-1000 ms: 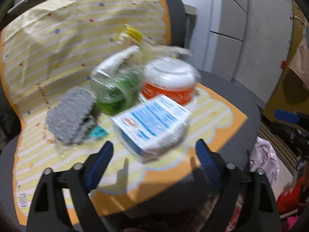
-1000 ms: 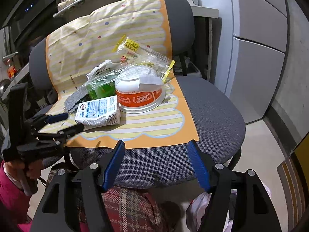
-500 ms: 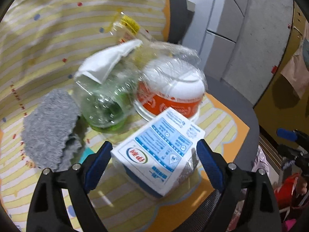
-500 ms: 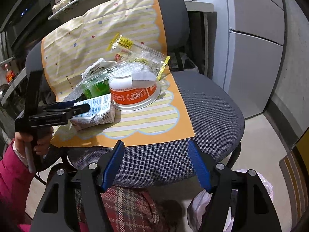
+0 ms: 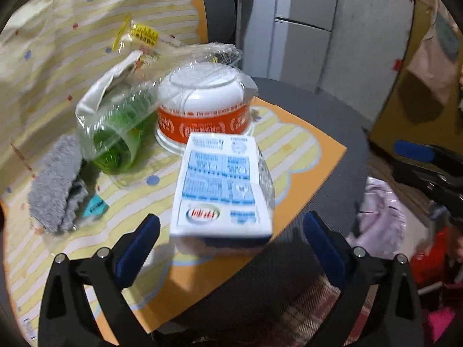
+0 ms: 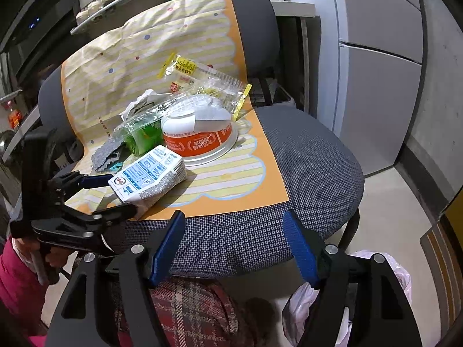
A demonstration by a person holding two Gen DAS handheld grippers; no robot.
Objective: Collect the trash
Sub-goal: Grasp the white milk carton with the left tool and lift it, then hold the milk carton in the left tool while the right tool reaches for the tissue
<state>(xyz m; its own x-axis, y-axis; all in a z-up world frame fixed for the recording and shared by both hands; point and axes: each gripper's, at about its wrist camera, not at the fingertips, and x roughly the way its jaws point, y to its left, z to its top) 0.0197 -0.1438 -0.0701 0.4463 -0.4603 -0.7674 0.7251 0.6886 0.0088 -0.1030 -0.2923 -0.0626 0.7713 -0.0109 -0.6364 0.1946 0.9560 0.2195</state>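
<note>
A white-and-blue milk carton (image 5: 222,190) lies tilted near the front edge of the striped mat (image 5: 289,150) on the chair seat. My left gripper (image 5: 231,245) reaches around it. Its jaws are opening, the carton sits between them, and a gap shows on each side. From the right wrist view the carton (image 6: 147,177) sits in the left gripper (image 6: 105,195), held by a hand in a red sleeve. Behind stand an orange-and-white bowl (image 5: 202,110), a green bottle in clear plastic (image 5: 115,133) and a yellow-labelled wrapper (image 5: 144,36). My right gripper (image 6: 234,245) hovers before the seat, jaws opening, nothing between them.
A grey cloth (image 5: 55,190) lies left of the bottle. The grey chair seat (image 6: 303,159) is bare on its right half. A white plastic bag (image 6: 298,303) hangs below the right gripper, by plaid-clothed legs (image 6: 188,312). Grey cabinets (image 6: 376,72) stand to the right.
The left gripper has closed in on the carton and spread its jaws wider. The carton has shifted toward the mat's front edge and turned end-on. The right gripper has hardly moved.
</note>
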